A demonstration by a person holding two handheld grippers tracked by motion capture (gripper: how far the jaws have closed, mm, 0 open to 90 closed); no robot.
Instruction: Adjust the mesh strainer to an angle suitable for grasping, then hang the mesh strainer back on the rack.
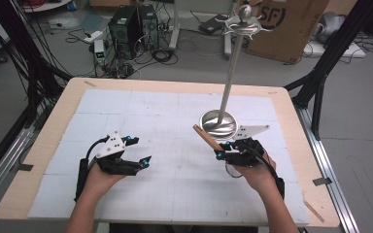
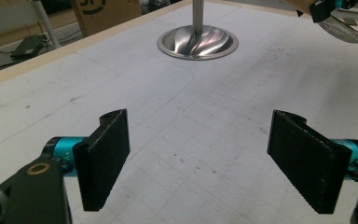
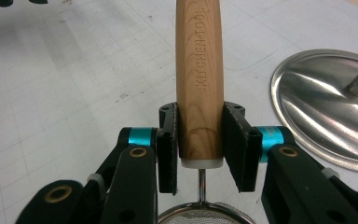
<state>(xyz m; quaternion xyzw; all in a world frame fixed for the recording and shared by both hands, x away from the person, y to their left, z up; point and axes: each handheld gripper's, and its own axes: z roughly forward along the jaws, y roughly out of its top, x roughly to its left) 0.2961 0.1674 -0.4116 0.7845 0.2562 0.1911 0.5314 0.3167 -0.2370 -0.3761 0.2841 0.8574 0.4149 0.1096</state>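
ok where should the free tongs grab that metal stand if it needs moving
Grip the metal stand low on its thin upright pole, just above the round base, coming in level from the left tongs' side. The base looks too flat and wide for the open jaws; gripping low probably limits tipping.

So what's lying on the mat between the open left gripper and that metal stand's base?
Nothing: in the left gripper view, bare white mat runs from the left gripper to the stand base.

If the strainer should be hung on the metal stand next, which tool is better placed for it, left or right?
Right, probably. The right tool is shut on the strainer's wooden handle, beside the metal stand's base. The left tool is open, holds nothing and sits farther from the stand.
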